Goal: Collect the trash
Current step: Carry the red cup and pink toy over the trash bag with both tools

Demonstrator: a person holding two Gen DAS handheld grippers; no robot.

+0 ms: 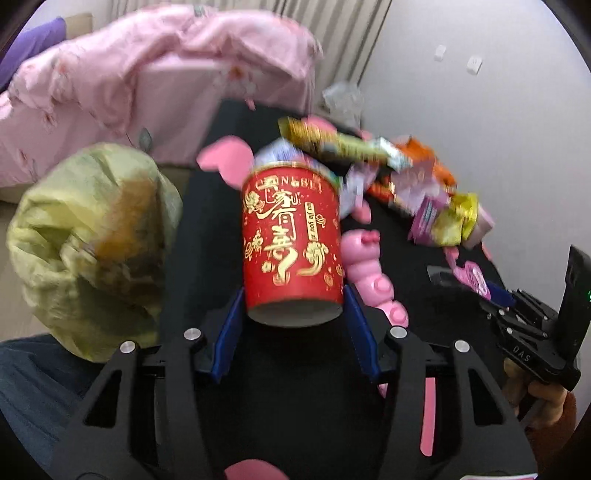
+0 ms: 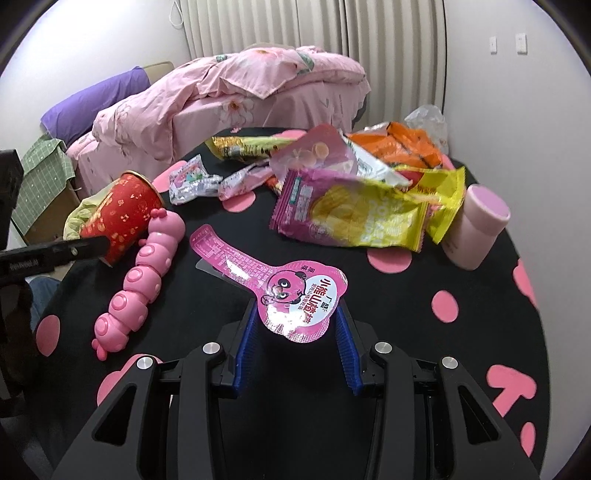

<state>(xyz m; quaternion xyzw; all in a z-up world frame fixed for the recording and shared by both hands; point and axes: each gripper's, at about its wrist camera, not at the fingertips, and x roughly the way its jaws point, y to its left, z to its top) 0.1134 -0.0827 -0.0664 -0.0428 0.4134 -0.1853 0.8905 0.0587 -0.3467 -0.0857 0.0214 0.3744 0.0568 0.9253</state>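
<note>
So the left claw [image 1: 295, 295] had a red paper cup [image 1: 291, 236] with gold lettering clamped between its blue pads, tipped so the open mouth pointed away from the camera and the base faced back. The cup was held up off the tabletop [image 2: 424, 332], which had a black cloth with pink dots on it. Just to the left of the cup hung a crumpled yellow-green trash bag [image 1: 92, 243], kind of blurry, couldn't make out whether it was open.

The right claw [image 2: 295, 321] was pinching the round end of a flat pink wrapper [image 2: 291, 295] with a cartoon face printed on it; its long tail stretched away across the cloth. Whether the pads really pressed on it or just framed it, hard to call, but the wrapper's edge sat right between them.

Beside the wrapper, a bit to the left, lay a pink caterpillar toy [image 2: 136, 273], stretched lengthwise toward the cup.

Further back was a messy heap of snack packets [image 2: 351, 210]: purple-and-yellow ones, an orange one, a long green-gold one, some small silvery ones. A pink tumbler [image 2: 476, 229] lay tipped on its side at the right of the heap.

Behind the tabletop stood a bed with a rumpled pink duvet [image 2: 240, 92], a purple pillow [image 2: 96, 103] at its left end, and striped curtains [image 2: 314, 26] against the wall.
</note>
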